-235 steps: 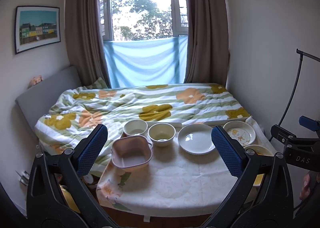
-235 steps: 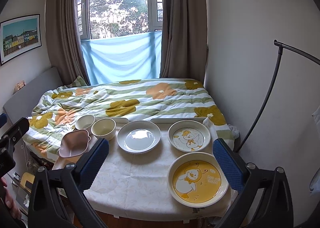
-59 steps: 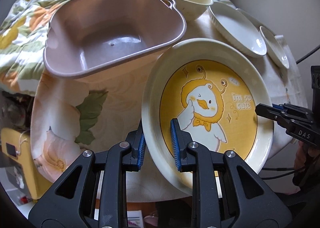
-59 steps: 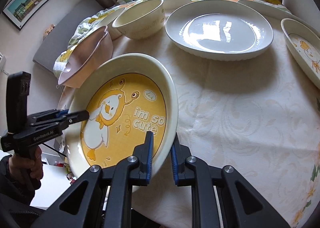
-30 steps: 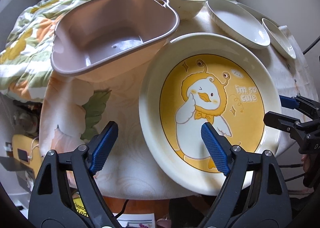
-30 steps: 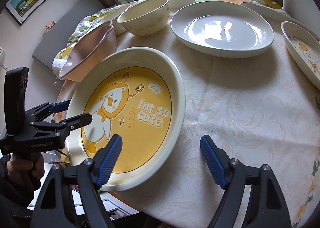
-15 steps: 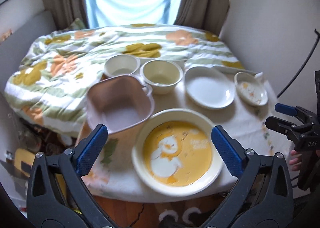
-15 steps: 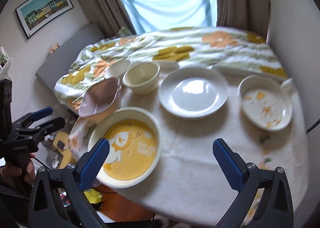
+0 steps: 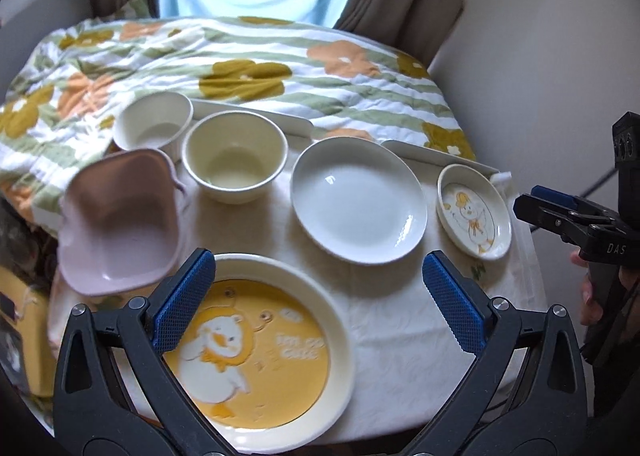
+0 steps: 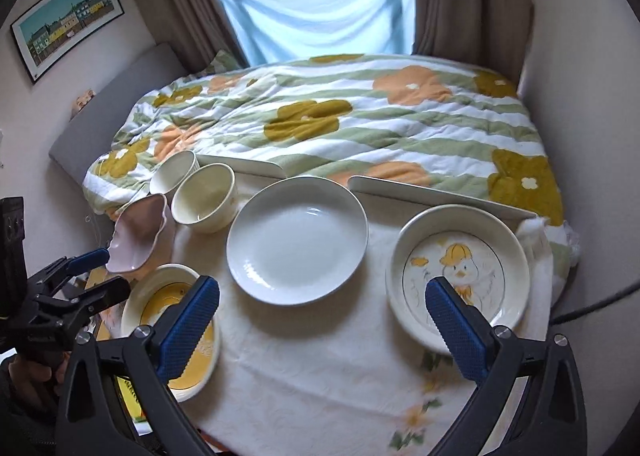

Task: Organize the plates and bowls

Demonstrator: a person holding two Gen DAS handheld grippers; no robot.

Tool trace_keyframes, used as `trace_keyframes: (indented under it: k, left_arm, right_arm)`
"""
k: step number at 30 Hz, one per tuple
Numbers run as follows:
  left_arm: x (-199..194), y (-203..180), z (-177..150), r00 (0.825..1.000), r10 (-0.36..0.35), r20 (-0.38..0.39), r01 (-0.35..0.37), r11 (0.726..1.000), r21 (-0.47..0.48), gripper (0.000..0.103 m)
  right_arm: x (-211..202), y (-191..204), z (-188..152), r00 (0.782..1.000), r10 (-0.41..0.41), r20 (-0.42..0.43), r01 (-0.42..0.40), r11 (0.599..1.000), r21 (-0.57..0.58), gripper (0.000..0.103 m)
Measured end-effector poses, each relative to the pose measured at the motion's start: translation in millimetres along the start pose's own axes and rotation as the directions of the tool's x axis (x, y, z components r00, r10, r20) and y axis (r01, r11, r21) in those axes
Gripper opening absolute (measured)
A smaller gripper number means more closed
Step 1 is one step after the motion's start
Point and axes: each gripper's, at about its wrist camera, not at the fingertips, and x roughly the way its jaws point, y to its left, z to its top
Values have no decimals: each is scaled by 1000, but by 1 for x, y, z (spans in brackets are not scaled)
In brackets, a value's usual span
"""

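Both claws, left claw [image 9: 318, 300] and right claw [image 10: 322, 316], hung spread wide and empty, jaws just opened | yellow duck plate [image 9: 256, 352] lay released directly beneath left claw on surface [image 9: 400, 320] | beyond: white plate [image 9: 356, 198], small duck plate [image 10: 460, 276] | next likely: stacking plates.

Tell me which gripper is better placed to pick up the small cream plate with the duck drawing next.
Probably the right gripper: it is open and the small cream duck plate lies just ahead of its right finger. The left gripper, also open, hangs over the large yellow duck plate.
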Motion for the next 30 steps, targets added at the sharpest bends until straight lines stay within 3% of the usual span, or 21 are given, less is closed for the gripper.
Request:
trace_keyframes:
  k: [8, 12, 17, 22, 24, 30]
  left_arm:
    - [84, 2, 10, 994, 42, -99, -61, 978, -198, 100]
    - [113, 4, 12, 986, 73, -150, -104, 971, -214, 81]
    - [143, 6, 13, 974, 89, -209, -136, 966, -219, 54]
    - [158, 10, 12, 964, 110, -241, -167, 959, -230, 36]
    - [161, 10, 11, 962, 113, -248, -172, 958, -231, 34]
    - [166, 3, 16, 958, 135, -253, -188, 962, -200, 25]
  right_arm:
    - [84, -49, 47, 983, 121, -138, -138, 983, -124, 101]
    - [126, -56, 52, 961, 155, -229, -200, 962, -185, 76]
    - [162, -58, 52, 934, 184, -307, -259, 940, -223, 57]
    - [181, -58, 50, 910, 212, -356, -305, 925, -229, 46]
    - [187, -55, 49, 902, 216, -373, -321, 915, -244, 33]
    - [195, -54, 48, 906, 197, -374, -311, 909, -276, 18]
